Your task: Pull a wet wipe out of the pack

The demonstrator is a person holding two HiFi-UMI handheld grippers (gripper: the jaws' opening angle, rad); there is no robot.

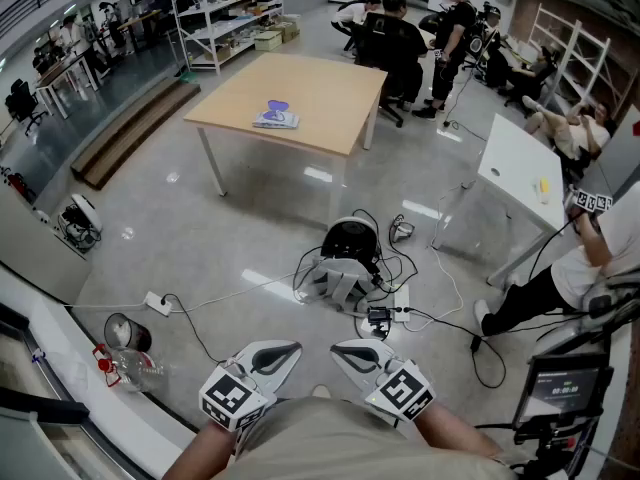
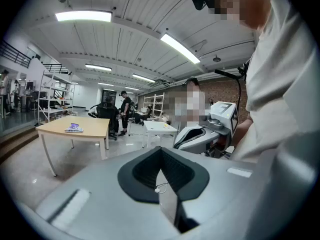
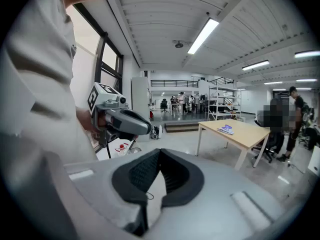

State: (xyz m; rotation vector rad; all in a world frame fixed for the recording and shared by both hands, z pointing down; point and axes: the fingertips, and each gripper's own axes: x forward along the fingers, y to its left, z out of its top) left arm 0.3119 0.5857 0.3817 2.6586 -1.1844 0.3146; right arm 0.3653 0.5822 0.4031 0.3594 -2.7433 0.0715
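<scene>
Floor, left side: a white power strip [image 1: 158, 303] lies on the glossy grey floor, its cable running toward the centre.

Left gripper [image 1: 282, 352]: held low and close against the person's body, marker cube facing up. Its own view shows the two black-padded jaws clenched, tips meeting, with nothing between them.

Wet wipe pack [image 1: 276, 118]: lies flat on the wooden table [image 1: 325, 93], near that table's left edge in the head view. The pack is well apart from both grippers, with open floor between. It also shows small and distant in the left gripper view [image 2: 74, 128] and in the right gripper view [image 3: 226, 129]. Whether its flap is open cannot be made out.

Floor, centre: a black-and-white device [image 1: 349, 244] sits among a tangle of cables, between the wooden table and the person.

Right gripper [image 1: 346, 352]: held low just beside the left one, tips pointing toward it. Its own view shows the jaws pressed together at the tips, empty.

Right side: a white table [image 1: 515, 163] stands well apart from the wooden one. A second person [image 1: 560, 278] stands beyond it at the frame's edge.
</scene>
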